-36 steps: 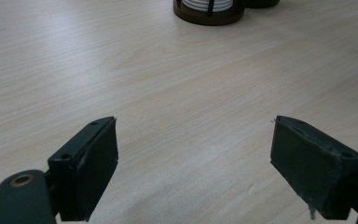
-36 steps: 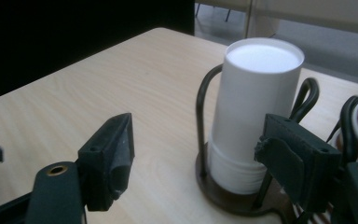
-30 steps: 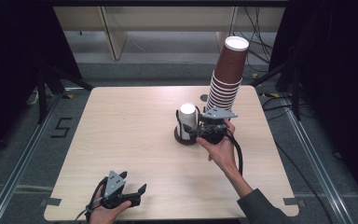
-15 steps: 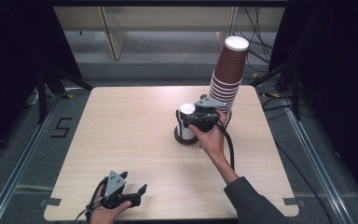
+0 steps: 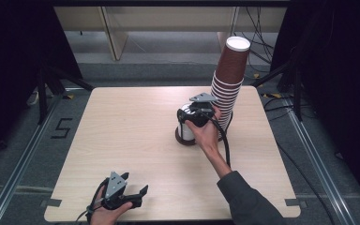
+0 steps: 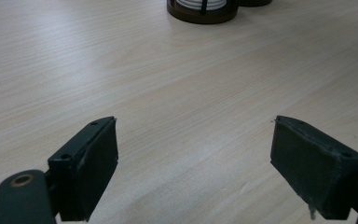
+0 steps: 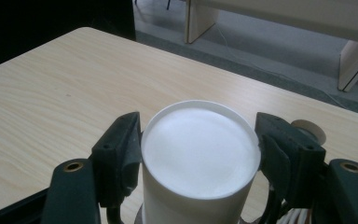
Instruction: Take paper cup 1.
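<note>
Left gripper [image 5: 132, 196]: held at 7 o'clock on the table [image 5: 122, 126], near its front edge; jaws spread apart over bare wood in the left gripper view, nothing between them.

White cup [image 5: 185, 127]: upside down, seated in a dark brown ring-shaped base [image 5: 183, 139] just right of the table's middle; flat white bottom facing up in the right gripper view [image 7: 200, 149].

Right gripper [image 5: 193, 117]: set at the white cup's upper part from 3 o'clock, hand [image 5: 206, 133] behind it; jaws just closing, one black pad [image 7: 123, 151] against each side of the cup near its top, pressed to the wall.

Stack of brown paper cups [image 5: 228, 79]: upside down, tall, leaning slightly, at 2 o'clock on the table, just beside the right hand and the white cup.
</note>
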Action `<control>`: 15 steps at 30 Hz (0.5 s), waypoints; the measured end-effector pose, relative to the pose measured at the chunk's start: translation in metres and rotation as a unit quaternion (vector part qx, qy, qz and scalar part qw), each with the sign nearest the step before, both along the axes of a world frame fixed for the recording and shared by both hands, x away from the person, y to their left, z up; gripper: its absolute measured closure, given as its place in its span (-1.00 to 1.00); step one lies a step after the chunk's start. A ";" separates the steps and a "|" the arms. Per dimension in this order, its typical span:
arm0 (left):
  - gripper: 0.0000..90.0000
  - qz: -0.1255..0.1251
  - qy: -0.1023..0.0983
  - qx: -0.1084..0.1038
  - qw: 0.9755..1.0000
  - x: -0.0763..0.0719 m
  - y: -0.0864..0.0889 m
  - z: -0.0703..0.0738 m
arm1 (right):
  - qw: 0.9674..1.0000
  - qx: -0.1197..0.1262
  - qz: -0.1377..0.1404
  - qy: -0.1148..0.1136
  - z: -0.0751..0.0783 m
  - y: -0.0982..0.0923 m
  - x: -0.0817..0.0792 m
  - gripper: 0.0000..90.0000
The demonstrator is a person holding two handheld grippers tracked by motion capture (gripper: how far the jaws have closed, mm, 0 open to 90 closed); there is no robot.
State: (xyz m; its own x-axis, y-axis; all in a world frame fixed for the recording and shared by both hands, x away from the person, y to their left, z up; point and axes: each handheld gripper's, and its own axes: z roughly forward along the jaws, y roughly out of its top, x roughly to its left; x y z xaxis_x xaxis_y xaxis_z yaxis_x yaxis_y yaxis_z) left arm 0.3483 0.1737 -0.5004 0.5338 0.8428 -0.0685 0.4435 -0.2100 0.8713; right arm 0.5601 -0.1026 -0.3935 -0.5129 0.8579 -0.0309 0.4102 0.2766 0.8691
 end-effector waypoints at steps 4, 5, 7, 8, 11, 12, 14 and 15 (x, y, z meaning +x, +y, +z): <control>-0.67 0.002 0.001 0.002 1.000 0.000 0.000 0.001 | 1.000 -0.001 0.002 0.003 0.000 0.001 0.003 -0.21; -0.67 -0.001 0.000 -0.001 1.000 0.000 0.000 0.000 | 1.000 0.003 0.001 0.004 0.000 0.001 0.003 -0.21; -0.67 0.002 0.001 0.002 1.000 -0.001 0.000 0.000 | 1.000 0.007 -0.002 0.005 0.001 0.000 0.003 -0.20; -0.67 0.001 0.001 0.002 1.000 0.000 0.000 0.001 | 1.000 0.008 -0.004 0.007 0.001 0.000 0.003 -0.20; -0.67 0.000 0.000 -0.003 1.000 0.000 0.000 -0.001 | 1.000 0.018 -0.009 0.002 0.006 0.000 -0.001 -0.19; -0.67 0.000 0.001 -0.003 1.000 0.000 -0.001 -0.001 | 1.000 0.023 -0.007 -0.004 0.009 -0.001 -0.002 -0.19; -0.67 -0.002 0.001 -0.001 1.000 0.000 -0.001 -0.001 | 1.000 0.029 -0.008 -0.008 0.017 -0.001 -0.004 -0.19; -0.67 -0.002 0.001 0.000 1.000 0.000 -0.001 -0.001 | 0.999 0.033 -0.010 -0.012 0.021 -0.001 -0.005 -0.19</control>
State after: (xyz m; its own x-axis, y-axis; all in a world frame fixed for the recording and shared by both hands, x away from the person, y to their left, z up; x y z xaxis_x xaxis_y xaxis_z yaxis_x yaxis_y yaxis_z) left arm 0.3487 0.1730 -0.5011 0.5364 0.8410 -0.0708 0.4454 -0.2108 0.8702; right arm 0.5547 -0.1036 -0.3727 -0.4961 0.8681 0.0143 0.3935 0.2101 0.8950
